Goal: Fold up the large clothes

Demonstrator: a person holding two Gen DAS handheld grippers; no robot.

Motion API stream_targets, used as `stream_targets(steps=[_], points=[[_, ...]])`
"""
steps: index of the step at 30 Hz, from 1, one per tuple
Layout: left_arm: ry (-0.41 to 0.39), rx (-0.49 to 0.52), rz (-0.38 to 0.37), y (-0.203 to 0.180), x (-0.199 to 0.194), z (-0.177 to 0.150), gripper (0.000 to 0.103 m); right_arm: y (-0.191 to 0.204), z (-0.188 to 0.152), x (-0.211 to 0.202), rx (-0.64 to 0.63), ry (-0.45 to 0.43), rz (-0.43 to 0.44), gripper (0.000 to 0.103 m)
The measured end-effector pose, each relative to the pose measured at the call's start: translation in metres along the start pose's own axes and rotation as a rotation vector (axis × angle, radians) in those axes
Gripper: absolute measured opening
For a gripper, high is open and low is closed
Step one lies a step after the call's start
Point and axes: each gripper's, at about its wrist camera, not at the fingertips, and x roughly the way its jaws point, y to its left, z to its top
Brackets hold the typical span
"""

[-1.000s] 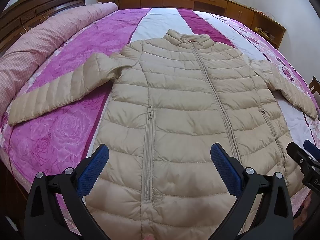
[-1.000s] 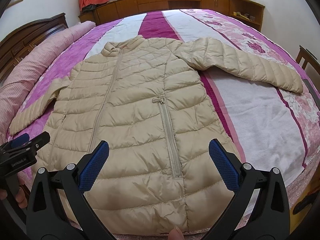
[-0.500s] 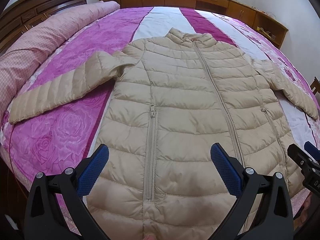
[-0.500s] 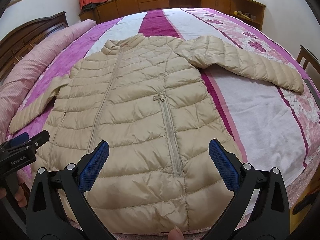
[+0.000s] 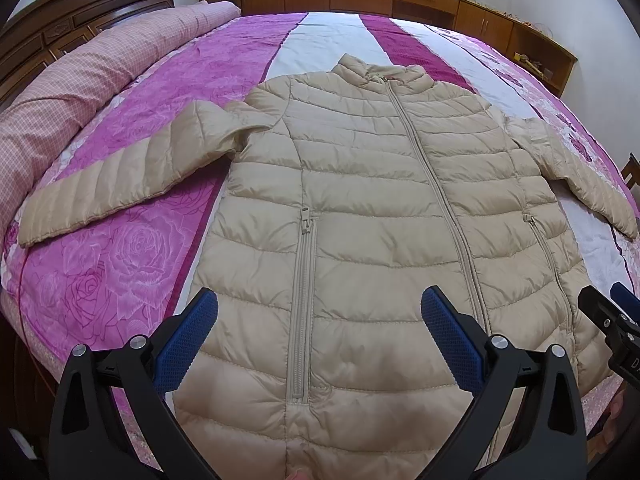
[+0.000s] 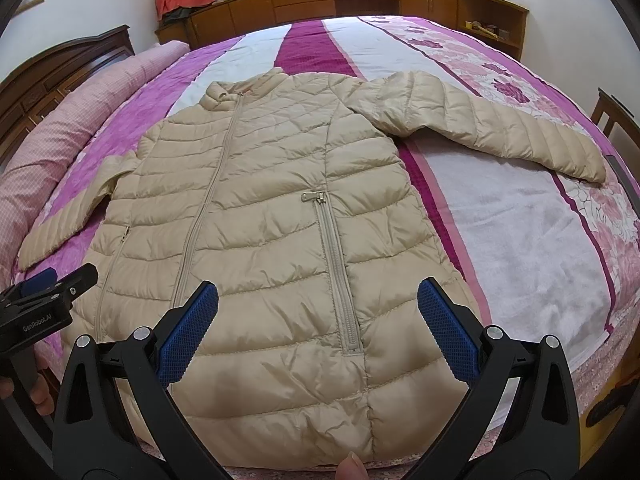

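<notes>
Left wrist view is showing the jacket [image 5: 360, 216] lying flat mid-bed, hem at the near edge; left tongs [image 5: 320, 320] and right tongs [image 6: 318, 308] are hovering wide, empty (grip seams, not puffy filling).

Beige quilted jacket [image 5: 360, 208] ahead of the left tool [image 5: 319, 320], stitched in horizontal bands, zips in matching beige. Bedspread [image 5: 132, 264] in magenta with a tone-on-tone rose print to the tool's left, white and deep purple stripes [image 6: 304, 50] beyond the collar. Pink checked bolster [image 5: 80, 92] far left. Blue textured pads [image 6: 444, 332] on black arms of the right tool [image 6: 318, 320]. Brown wooden cabinets [image 6: 304, 2] at the far wall.
</notes>
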Motion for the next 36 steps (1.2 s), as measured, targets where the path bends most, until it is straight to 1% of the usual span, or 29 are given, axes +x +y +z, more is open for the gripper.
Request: stream_targets(steps=[28,36], points=[[0.003,-0.001,0.000,0.0018,0.0012,-0.0011,0.098,-0.0005,-0.0004,0.0007,0.001,0.001,0.001,0.100],[0.014,-0.004,0.002,0.0021,0.0050,-0.0054,0.098,-0.0064,-0.0026,0.0033,0.012,0.007,0.005,0.100]])
